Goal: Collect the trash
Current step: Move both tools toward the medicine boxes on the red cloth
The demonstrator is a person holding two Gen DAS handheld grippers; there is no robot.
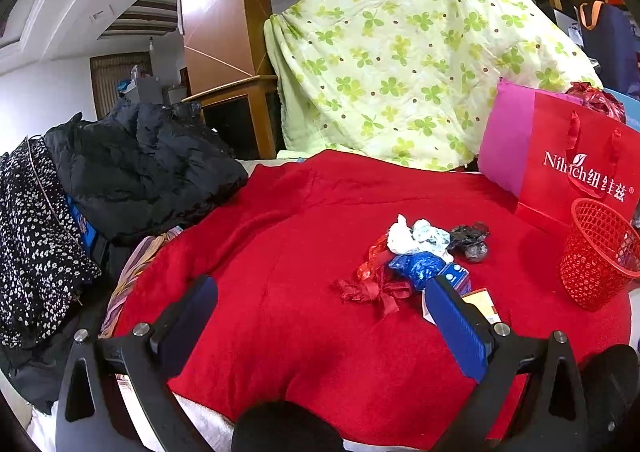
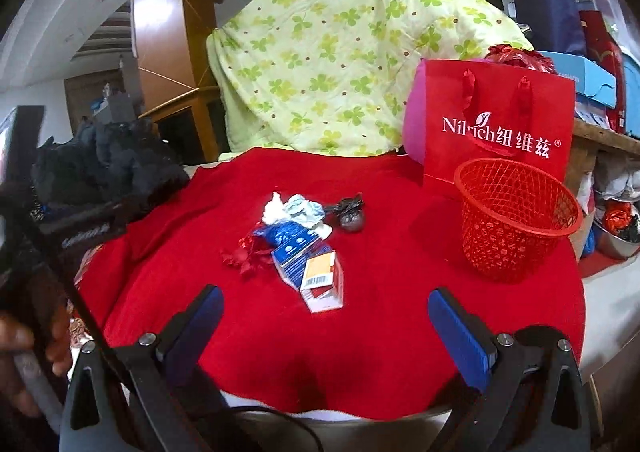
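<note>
A small heap of trash lies on the red cloth [image 2: 360,332]: crumpled white tissue [image 2: 294,208], a blue foil wrapper [image 2: 276,232], red ribbon scraps [image 2: 244,256], a black crumpled wrapper [image 2: 348,214], a blue box [image 2: 294,252] and an orange-white carton [image 2: 322,284]. The same heap shows in the left wrist view: white tissue [image 1: 416,234], blue foil [image 1: 416,268], red ribbon [image 1: 372,288]. A red mesh basket [image 2: 512,220] [image 1: 600,256] stands upright to the right of it. My left gripper [image 1: 320,316] and my right gripper [image 2: 326,324] both hover open short of the heap, holding nothing.
A red paper gift bag [image 2: 500,120] and a pink cushion [image 1: 504,136] stand behind the basket. A green clover quilt [image 2: 340,44] drapes at the back. Black clothes [image 1: 140,164] pile up on the left. A person's hand [image 2: 16,364] holds the left tool at the left edge.
</note>
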